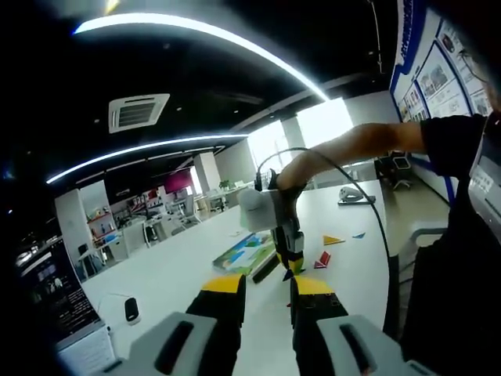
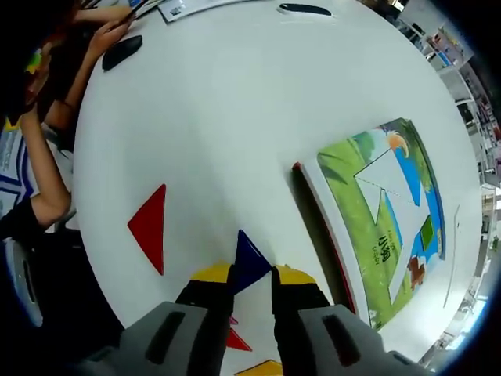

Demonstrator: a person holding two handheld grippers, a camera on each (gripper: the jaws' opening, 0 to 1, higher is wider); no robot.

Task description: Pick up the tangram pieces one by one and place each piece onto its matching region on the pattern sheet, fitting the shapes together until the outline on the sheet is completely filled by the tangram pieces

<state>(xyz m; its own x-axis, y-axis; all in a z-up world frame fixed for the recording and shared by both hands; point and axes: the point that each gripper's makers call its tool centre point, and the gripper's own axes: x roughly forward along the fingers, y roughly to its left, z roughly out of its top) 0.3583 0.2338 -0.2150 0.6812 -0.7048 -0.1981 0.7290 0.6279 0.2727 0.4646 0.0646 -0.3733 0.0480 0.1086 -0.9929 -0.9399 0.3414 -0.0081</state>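
Clamped between the jaws of the right tool (image 2: 249, 274) is a blue triangle (image 2: 249, 262); the pattern sheet (image 2: 387, 219) lies to its right. Slippage could be caused by so thin an edge grip. Left tool (image 1: 266, 286) is held released.

An open-plan office: a ceiling air vent (image 1: 138, 111) and curved light strips (image 1: 203, 31) overhead, desks and shelves (image 1: 106, 227) behind, posters (image 1: 434, 74) on the wall, a long white bench (image 1: 188, 266).

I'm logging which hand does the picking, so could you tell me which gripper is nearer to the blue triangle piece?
Right. The right gripper has its jaws closed on the blue triangle. The left gripper is held back above the table, apart from the pieces.
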